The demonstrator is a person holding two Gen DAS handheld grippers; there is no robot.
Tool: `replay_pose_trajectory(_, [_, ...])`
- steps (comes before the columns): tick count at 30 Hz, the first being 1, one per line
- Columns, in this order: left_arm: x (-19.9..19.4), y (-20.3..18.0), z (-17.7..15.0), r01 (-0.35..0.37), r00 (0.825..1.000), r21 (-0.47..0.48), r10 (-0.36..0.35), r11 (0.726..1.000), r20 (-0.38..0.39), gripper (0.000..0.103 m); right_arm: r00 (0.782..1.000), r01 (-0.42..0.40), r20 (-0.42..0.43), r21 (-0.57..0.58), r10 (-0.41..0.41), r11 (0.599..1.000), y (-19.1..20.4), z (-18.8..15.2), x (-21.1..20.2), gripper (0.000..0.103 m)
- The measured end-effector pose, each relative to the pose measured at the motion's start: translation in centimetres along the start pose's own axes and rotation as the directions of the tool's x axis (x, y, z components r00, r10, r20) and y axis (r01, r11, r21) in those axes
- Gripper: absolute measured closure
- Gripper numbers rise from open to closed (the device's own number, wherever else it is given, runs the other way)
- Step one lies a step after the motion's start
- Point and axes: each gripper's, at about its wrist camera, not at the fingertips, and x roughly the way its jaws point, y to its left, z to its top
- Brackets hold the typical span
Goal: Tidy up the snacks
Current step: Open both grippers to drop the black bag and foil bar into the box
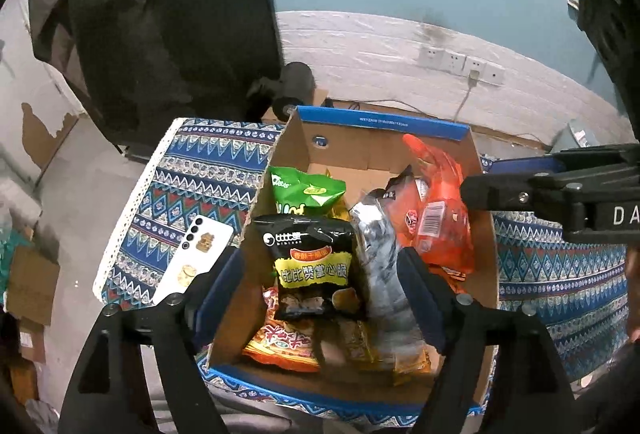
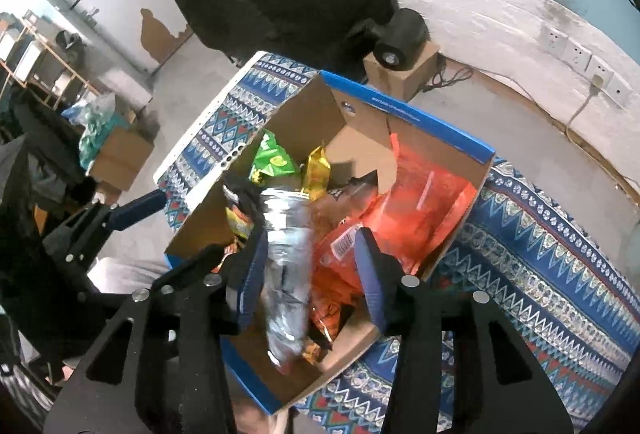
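A blue-rimmed cardboard box [image 1: 380, 122] stands on a patterned cloth and holds several snack packs: a green bag [image 1: 308, 188], a black bag [image 1: 312, 262], a silver pack [image 1: 380, 246], an orange pack [image 1: 436, 218] and a red-yellow bag [image 1: 284, 346]. My left gripper [image 1: 320, 274] is open over the box with the black bag between its fingers, not gripped. My right gripper [image 2: 310, 266] is open over the same box [image 2: 432, 126], its fingers either side of the silver pack [image 2: 288, 254] and the edge of the orange pack [image 2: 408, 202]. The right gripper also shows in the left wrist view [image 1: 520, 194].
A white phone [image 1: 196, 258] lies on the cloth [image 1: 192, 178] left of the box. A black roller on a small carton [image 2: 400, 42] stands behind. Wall sockets [image 1: 460, 64] with a cable are at the back. Cartons and clutter [image 2: 116, 150] sit on the floor to the left.
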Motion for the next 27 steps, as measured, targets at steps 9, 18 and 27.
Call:
replay_pose_trajectory(9, [-1.7, -0.5, 0.2, 0.01, 1.0, 0.003, -0.01, 1.0, 0.024, 0.016, 0.996, 0.045, 0.08, 0.013, -0.045, 0.999, -0.5, -0.8, -3.0, 0.039])
replay_pose_trajectory(18, [-3.2, -1.4, 0.5, -0.013, 0.998, 0.03, 0.012, 0.999, 0.06, 0.012, 0.984, 0.11, 0.142, 0.007, -0.11, 0.994, -0.7, -1.9, -5.7, 0.028])
replay_pose_trajectory(27, [-4.1, -2.0, 0.7, -0.037, 0.996, 0.05, 0.032, 0.998, 0.088, 0.008, 0.968, 0.182, 0.172, 0.006, -0.18, 0.983, -1.3, -3.7, -6.9, 0.028])
